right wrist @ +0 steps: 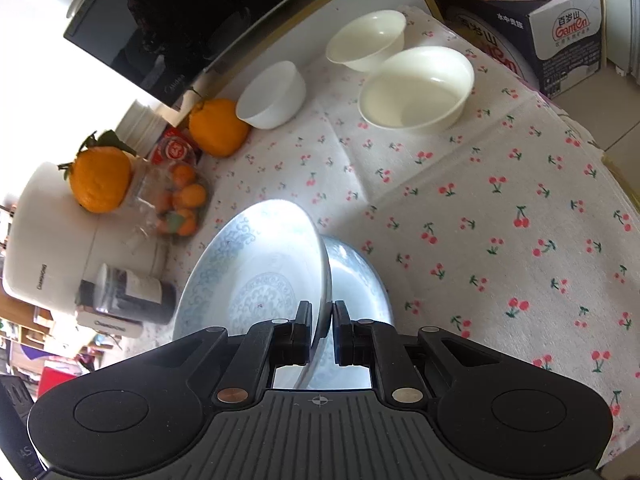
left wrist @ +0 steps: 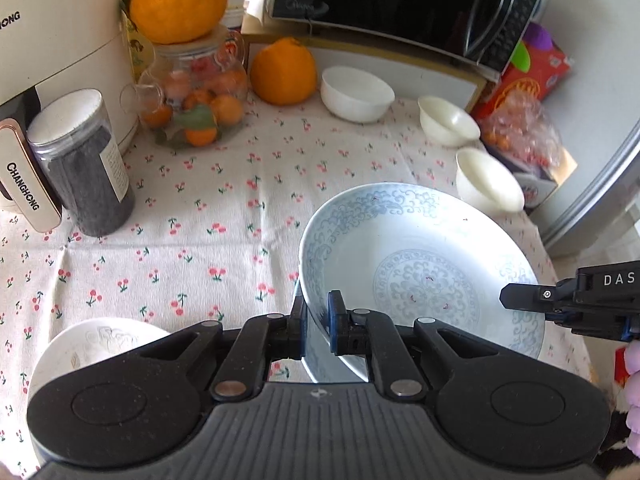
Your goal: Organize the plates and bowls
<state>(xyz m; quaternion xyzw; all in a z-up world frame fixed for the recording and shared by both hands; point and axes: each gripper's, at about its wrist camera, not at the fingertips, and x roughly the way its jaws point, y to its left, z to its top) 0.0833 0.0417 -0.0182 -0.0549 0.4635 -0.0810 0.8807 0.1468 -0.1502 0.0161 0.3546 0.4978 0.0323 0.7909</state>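
Note:
A blue-patterned plate is held by both grippers above the cherry-print cloth. My left gripper is shut on its near-left rim. My right gripper is shut on its opposite rim; its finger shows at the right edge of the left wrist view. In the right wrist view the plate is tilted, with a second plate lying under it. Three white bowls stand at the back: one by the orange, a small one and another. Another white plate lies at near left.
A microwave stands at the back on a box. Oranges, a glass jar of small oranges, a dark canister and a white appliance fill the left. A bag of fruit and boxes sit at right.

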